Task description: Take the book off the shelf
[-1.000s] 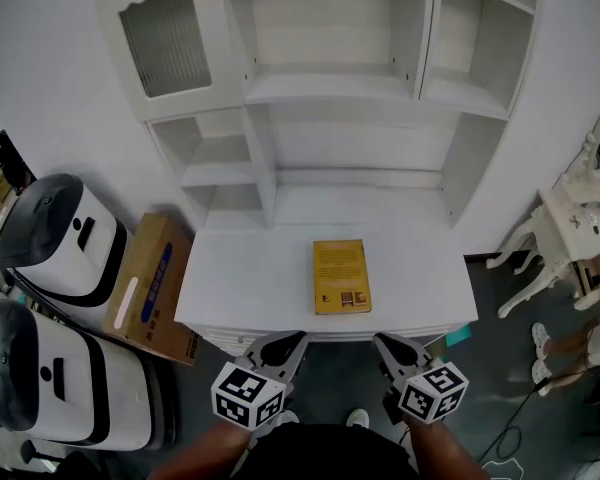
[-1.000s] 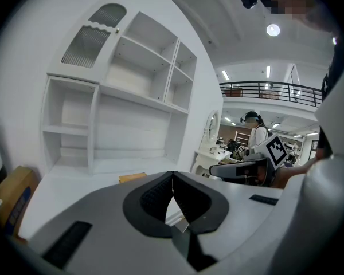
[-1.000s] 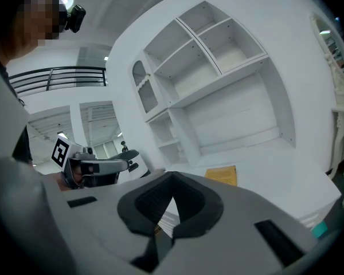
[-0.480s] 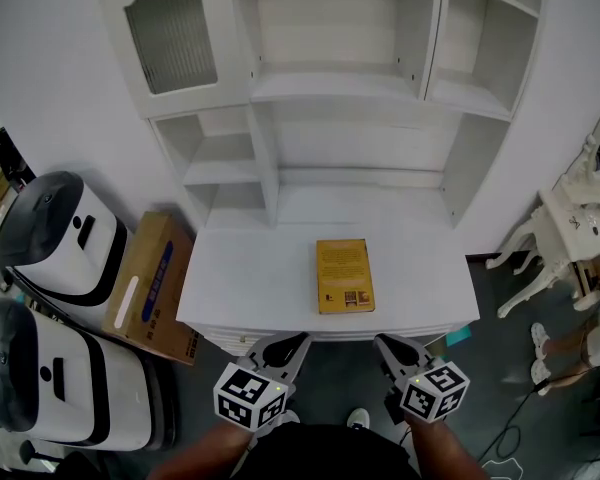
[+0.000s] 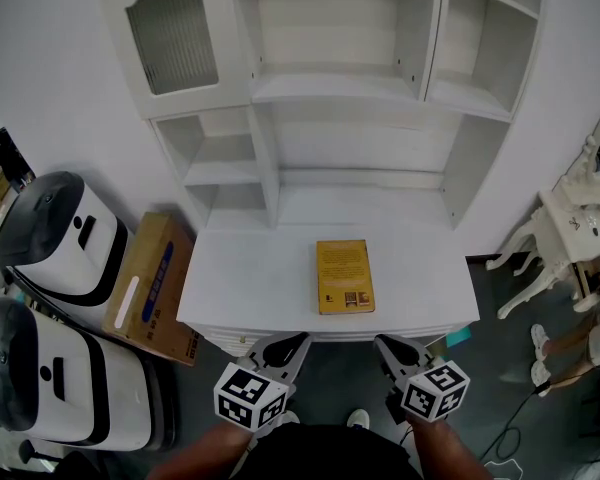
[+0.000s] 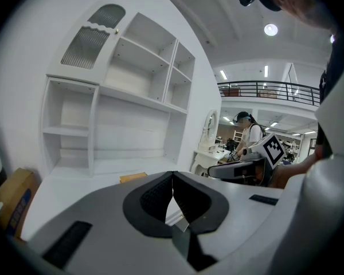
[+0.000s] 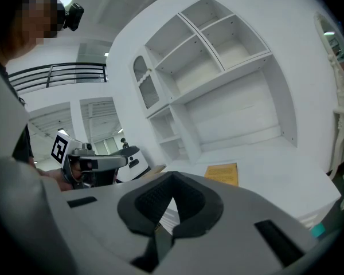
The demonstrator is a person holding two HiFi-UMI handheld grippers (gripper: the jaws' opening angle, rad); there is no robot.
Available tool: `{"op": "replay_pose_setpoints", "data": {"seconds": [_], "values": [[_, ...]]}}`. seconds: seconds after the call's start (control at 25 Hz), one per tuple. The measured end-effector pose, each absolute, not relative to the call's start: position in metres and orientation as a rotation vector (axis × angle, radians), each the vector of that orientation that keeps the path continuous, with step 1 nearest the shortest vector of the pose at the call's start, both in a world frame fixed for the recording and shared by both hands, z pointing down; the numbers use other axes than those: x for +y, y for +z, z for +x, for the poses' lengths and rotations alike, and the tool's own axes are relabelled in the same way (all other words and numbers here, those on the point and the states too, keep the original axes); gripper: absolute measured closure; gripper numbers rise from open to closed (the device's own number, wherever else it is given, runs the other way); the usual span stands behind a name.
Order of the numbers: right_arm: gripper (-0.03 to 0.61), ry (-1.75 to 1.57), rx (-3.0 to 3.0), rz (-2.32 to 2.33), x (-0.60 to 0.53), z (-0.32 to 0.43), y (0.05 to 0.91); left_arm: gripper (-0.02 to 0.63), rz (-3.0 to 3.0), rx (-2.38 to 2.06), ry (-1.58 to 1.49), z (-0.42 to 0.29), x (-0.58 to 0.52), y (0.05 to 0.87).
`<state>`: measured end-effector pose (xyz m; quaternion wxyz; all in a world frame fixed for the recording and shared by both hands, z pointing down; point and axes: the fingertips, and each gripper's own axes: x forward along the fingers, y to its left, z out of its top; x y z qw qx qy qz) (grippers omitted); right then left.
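The book (image 5: 344, 276) lies flat on the white desk top (image 5: 250, 278), yellow cover up, its long sides running front to back; it sits a little right of the middle, its near end close to the front edge, well below the shelves (image 5: 330, 86) of the white hutch that stands on the back of the desk; nothing touches it.

The left gripper (image 5: 298, 337) and the right gripper (image 5: 380, 341) hang side by side below the desk's front edge, tips pointing towards it, each with its marker cube nearest the person; both are apart from the book, which lies between their lines of aim.

In the left gripper view the dark pads meet at the tips, so the jaws are clenched on nothing; the book shows as a thin yellow strip beyond them, to the left. In the right gripper view the pads likewise press together with nothing between; the book lies ahead, to the right of the tips.

A door (image 5: 170, 33) with ribbed glass closes the hutch's upper left compartment. Left of the desk a cardboard box (image 5: 150, 288) leans by it on the floor; beside the box stand two white and black machines (image 5: 60, 238). At the right edge is an ornate white table (image 5: 580, 218); a small teal thing (image 5: 458, 337) lies on the floor under the desk's right corner. A person (image 5: 2, 153) stands far off at the left.
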<state>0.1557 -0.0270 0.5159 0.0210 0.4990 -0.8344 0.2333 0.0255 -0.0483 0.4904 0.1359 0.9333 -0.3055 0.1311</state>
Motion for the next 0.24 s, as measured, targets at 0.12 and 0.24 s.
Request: {"op": "replay_pose_setpoints", "data": {"seconds": [0.12,0.24], "values": [[0.551,0.72,-2.589,1.543,-0.0271,0.1554,0.5156,0.603,2.702,-0.887,0.38,0.0252,-0.0476,0.4903],[0.551,0.719,-2.591,1.539,-0.0274,0.1549,0.5157,0.603,2.7,-0.891,0.381,0.0246,-0.0477,0.4911]]}}
